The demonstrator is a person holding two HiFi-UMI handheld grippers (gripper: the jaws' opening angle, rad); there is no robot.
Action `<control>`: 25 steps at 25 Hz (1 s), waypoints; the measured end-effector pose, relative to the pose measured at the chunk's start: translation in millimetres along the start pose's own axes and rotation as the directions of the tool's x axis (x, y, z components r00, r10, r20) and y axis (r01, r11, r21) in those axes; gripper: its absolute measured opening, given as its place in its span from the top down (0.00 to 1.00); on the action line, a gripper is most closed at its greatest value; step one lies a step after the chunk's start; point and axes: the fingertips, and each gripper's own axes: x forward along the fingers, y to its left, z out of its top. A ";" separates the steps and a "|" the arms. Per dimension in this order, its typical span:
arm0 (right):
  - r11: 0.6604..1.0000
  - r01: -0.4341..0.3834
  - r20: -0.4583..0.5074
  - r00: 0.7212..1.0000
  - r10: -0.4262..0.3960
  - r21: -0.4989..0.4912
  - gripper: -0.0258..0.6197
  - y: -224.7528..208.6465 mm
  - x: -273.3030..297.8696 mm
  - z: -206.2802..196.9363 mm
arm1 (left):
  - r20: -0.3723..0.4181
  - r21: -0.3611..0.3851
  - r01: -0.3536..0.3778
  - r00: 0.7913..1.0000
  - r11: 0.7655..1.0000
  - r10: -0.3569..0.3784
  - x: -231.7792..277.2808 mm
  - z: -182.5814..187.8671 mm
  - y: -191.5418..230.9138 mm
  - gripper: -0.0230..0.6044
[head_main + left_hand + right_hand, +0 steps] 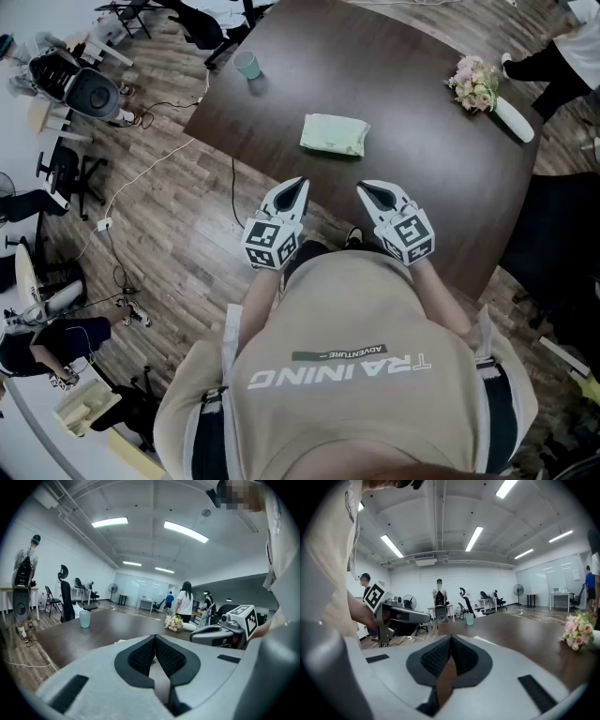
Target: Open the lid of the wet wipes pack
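Left gripper (298,186) and right gripper (367,189) are hovering side by side at the near edge of the dark brown wooden table (422,141), both with jaws pressed together and empty, probably staging an approach. The pale green soft wet wipes pack (334,134) is lying untouched just beyond them.

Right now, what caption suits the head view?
Left tongs and right tongs, both shut, hover near the table edge before the green wet wipes pack.

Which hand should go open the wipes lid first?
Right, just barely: the wet wipes pack lies angled, its right end slightly nearer the right gripper. The left gripper is also shut, empty and short of it, so it's nearly a tie.
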 end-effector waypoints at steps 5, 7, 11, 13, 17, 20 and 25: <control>1.000 -0.019 -0.001 1.000 0.019 -0.016 0.94 -2.2 3.5 1.1 | -0.002 -0.002 -0.016 1.000 1.000 0.016 1.7 -1.7 1.8 0.95; 1.000 -0.023 -0.002 1.000 0.023 -0.018 0.94 -2.3 4.6 0.8 | -0.005 -0.006 -0.020 1.000 1.000 0.020 1.7 -3.6 2.9 0.95; 0.999 -0.033 -0.003 0.999 0.033 -0.022 0.94 1.4 6.3 2.2 | -0.001 -0.004 -0.023 1.000 1.000 0.023 -1.3 -1.3 2.8 0.95; 0.999 -0.035 -0.003 0.999 0.034 -0.013 0.94 0.0 7.5 0.4 | -0.006 -0.010 -0.024 1.000 1.000 0.024 0.2 -3.0 3.0 0.95; 1.000 -0.012 0.012 1.000 0.012 0.005 0.94 -7.5 10.0 1.8 | -0.022 -0.014 -0.025 0.999 1.000 0.024 1.2 -3.7 2.8 0.95; 1.000 0.004 0.007 1.000 -0.004 0.007 0.94 -11.8 14.5 0.7 | -0.029 -0.002 -0.033 0.999 0.999 0.033 -1.5 -0.5 5.3 0.95; 1.000 0.007 -0.011 1.000 -0.007 0.027 0.94 -13.6 25.1 1.3 | -0.032 -0.011 -0.051 0.998 0.999 0.051 -6.9 4.8 16.7 0.95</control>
